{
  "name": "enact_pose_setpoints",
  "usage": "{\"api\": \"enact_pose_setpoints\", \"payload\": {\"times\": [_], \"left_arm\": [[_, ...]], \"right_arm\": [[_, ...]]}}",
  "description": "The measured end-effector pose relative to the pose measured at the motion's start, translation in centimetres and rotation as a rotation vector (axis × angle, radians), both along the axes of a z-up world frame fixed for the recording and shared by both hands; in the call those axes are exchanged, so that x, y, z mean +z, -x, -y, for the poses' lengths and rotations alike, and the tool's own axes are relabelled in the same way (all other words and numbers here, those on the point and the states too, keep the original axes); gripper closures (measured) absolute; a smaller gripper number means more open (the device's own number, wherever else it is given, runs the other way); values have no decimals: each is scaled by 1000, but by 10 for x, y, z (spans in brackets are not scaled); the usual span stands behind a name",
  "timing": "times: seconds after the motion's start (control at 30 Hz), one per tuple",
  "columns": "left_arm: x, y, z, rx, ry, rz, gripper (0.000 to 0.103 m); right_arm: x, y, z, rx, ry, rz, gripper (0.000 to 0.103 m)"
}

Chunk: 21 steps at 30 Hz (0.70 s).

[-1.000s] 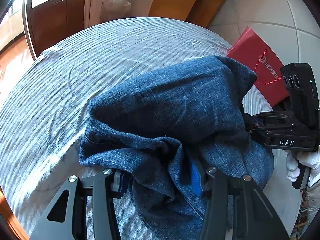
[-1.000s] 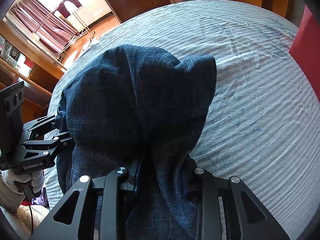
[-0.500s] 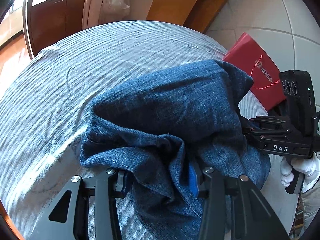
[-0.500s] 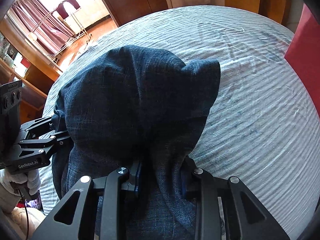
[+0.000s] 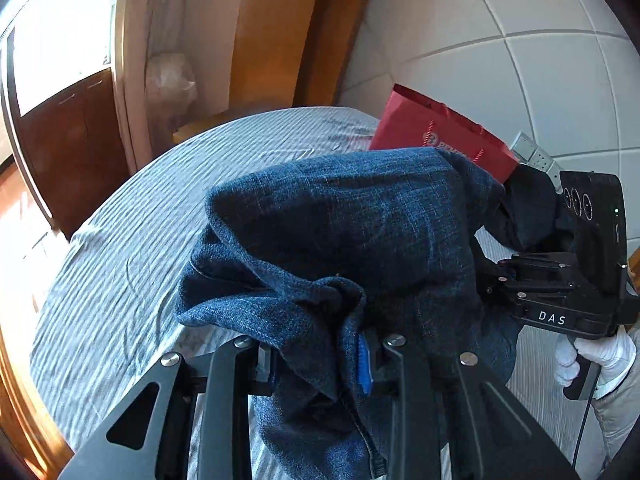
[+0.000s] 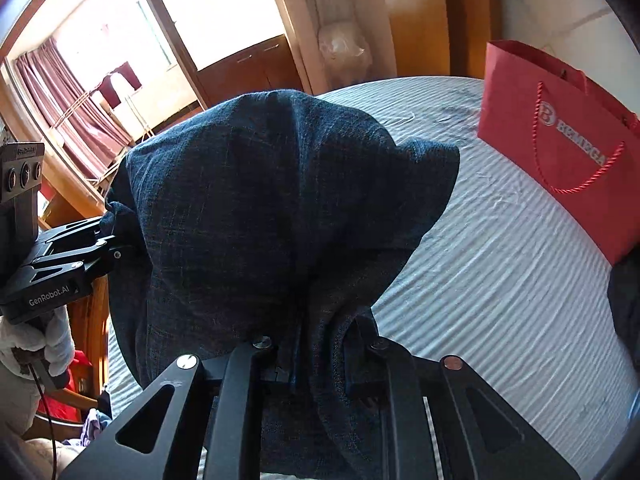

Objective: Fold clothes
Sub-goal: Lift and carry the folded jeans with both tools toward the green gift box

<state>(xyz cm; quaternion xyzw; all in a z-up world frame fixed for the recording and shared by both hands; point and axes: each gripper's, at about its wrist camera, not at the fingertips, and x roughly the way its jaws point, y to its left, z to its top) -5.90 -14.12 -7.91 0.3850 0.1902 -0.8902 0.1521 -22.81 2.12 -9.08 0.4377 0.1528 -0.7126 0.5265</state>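
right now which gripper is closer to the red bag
Right. The right gripper, shut on the jeans, sits on the red bag's side; the left gripper holds the jeans' far side.

left gripper point(image 5: 316, 364), right gripper point(image 6: 324, 364) both clamped, raised.

Sunlit window point(image 6: 224, 12), maroon curtains point(image 6: 68, 96), wooden cabinets point(image 5: 68, 140), tiled wall point(image 5: 520, 60).
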Motion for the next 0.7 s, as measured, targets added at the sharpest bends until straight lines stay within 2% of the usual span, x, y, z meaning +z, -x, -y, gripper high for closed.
{"api": "enact_pose_setpoints", "payload": {"times": [0.17,0.3,0.47,0.53,0.7], "left_arm": [[38,34,-55,-158,36,-21,75],[50,73,-120,-361,10,-40,75],[51,116,-241,-677,-32,-46,75],[52,114,-300,-791,-51,-32,75],[46,129,-450,-994,-82,-14,75]], "right_arm": [[44,-6,-84,-143,45,-42,89],[58,-23,-188,-364,33,-45,89],[71,-47,-327,-651,19,-32,89],[70,-66,-394,-765,7,-16,89],[73,-108,-545,-979,-52,-22,89]]}}
